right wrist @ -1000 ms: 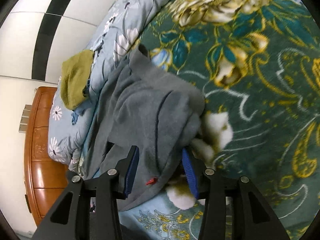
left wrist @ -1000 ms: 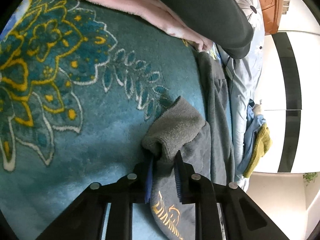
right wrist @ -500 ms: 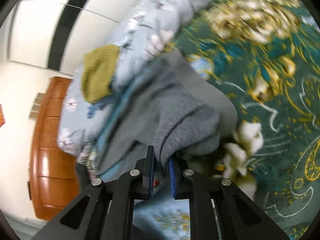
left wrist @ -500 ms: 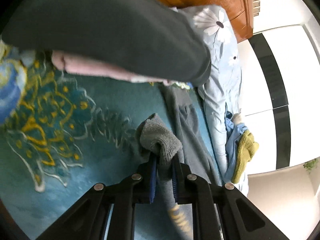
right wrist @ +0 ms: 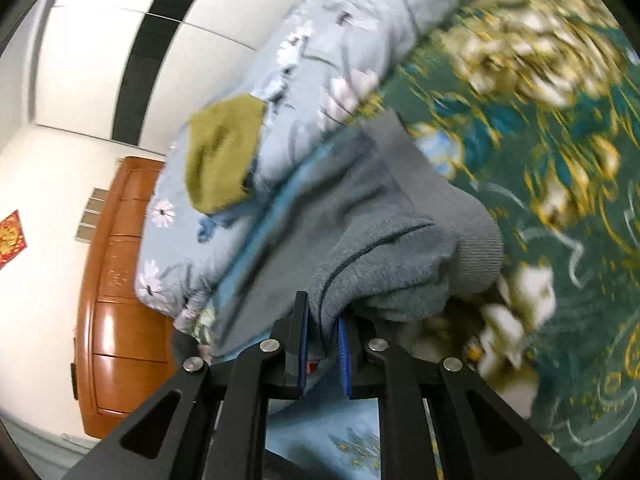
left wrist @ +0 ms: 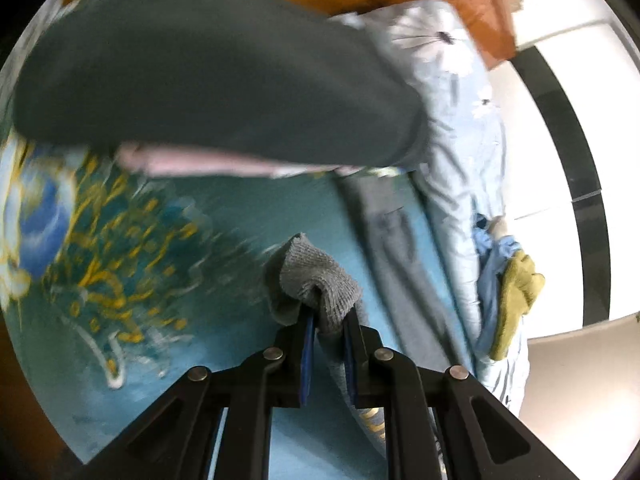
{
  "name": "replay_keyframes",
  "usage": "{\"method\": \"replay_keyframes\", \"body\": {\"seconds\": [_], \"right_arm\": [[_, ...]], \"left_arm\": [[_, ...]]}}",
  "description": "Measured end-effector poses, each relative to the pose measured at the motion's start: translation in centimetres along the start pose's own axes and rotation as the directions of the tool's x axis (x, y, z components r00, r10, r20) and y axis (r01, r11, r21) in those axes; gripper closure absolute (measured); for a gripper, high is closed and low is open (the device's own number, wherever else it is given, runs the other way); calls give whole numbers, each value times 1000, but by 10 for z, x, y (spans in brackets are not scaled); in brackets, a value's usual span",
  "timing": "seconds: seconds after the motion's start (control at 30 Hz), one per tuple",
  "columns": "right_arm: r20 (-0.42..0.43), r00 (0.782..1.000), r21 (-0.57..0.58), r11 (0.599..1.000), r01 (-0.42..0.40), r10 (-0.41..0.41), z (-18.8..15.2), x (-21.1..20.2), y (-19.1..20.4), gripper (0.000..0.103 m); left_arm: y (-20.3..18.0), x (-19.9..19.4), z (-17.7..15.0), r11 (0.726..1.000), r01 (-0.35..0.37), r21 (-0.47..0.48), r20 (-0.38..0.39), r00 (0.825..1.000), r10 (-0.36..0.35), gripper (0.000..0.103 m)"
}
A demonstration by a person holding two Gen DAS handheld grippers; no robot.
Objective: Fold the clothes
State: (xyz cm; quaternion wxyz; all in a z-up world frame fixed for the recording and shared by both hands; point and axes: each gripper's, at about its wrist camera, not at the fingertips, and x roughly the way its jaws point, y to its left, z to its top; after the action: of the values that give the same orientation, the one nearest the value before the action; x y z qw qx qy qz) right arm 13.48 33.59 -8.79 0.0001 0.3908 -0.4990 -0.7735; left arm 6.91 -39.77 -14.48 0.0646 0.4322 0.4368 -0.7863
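Bed: teal floral blanket [left wrist: 224, 216] under grey sweatshirt [right wrist: 384, 232].
Left tool [left wrist: 326, 354]: clamped on sweatshirt's ribbed cuff [left wrist: 320, 276].
Right tool [right wrist: 322, 350]: clamped on sweatshirt's fabric.

The left gripper [left wrist: 326, 322] is clamped on the ribbed cuff of a grey knit sweatshirt [left wrist: 320, 280], bunched above the teal floral bedspread [left wrist: 208, 340]. A dark green folded garment [left wrist: 208, 68] sits over a pink one [left wrist: 192, 160] near the bedspread's far edge.

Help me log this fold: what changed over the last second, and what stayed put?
Both grippers closed. The left gripper, open around the grey ribbed cuff a second ago, now pinches it. The right gripper clamped the grey garment near its other cuff. Both views tilted, showing more headboard and wall, so the garment seems lifted. The olive cloth on the floral quilt and the dark green garment stayed put.
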Motion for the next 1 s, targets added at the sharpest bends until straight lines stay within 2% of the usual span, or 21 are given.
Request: {"method": "replay_keyframes", "body": {"seconds": [0.07, 0.17, 0.27, 0.37, 0.47, 0.5, 0.6, 0.63, 0.67, 0.7, 0.77, 0.87, 1.0], "right_arm": [[11, 1000, -8, 1000, -13, 13, 11, 1, 8, 90], [20, 999, 4, 1000, -29, 29, 31, 8, 15, 90], [24, 999, 12, 999, -32, 31, 50, 19, 20, 90], [21, 1000, 4, 1000, -17, 17, 70, 37, 28, 90], [19, 1000, -7, 1000, 6, -6, 90, 58, 36, 90], [17, 1000, -6, 1000, 18, -18, 97, 66, 38, 90], [16, 998, -8, 999, 53, -53, 115, 87, 42, 90], [15, 998, -10, 998, 66, -66, 121, 95, 42, 90], [14, 997, -13, 997, 79, -79, 126, 102, 43, 90], [11, 995, -15, 995, 95, -95, 131, 110, 42, 90], [3, 992, -10, 992, 124, -124, 138, 125, 38, 90], [-11, 988, 6, 988, 156, -156, 141, 142, 30, 90], [-24, 986, 20, 986, 166, -165, 141, 154, 20, 89]], "left_arm": [[-24, 1, 8, 999, 12, 32, 4, 1000, -12, 89], [-63, 14, 22, 996, -24, 86, -2, 1000, 24, 89], [-93, 43, 39, 987, -116, 109, -20, 993, 119, 89], [-114, 82, 55, 971, -218, 99, -77, 971, 226, 89], [-131, 123, 67, 946, -304, 112, -118, 941, 316, 89], [-136, 136, 72, 938, -327, 112, -127, 932, 340, 85], [-146, 170, 82, 933, -345, 97, -150, 922, 357, 84], [-150, 181, 85, 932, -351, 93, -158, 919, 362, 79], [-153, 190, 87, 934, -342, 101, -151, 923, 354, 70], [-156, 199, 90, 937, -332, 110, -145, 927, 345, 66], [-162, 207, 95, 947, -291, 136, -121, 944, 307, 52], [-163, 207, 99, 969, -180, 172, -108, 974, 200, 46], [-149, 188, 98, 984, -49, 170, -111, 991, 69, 42]]}}
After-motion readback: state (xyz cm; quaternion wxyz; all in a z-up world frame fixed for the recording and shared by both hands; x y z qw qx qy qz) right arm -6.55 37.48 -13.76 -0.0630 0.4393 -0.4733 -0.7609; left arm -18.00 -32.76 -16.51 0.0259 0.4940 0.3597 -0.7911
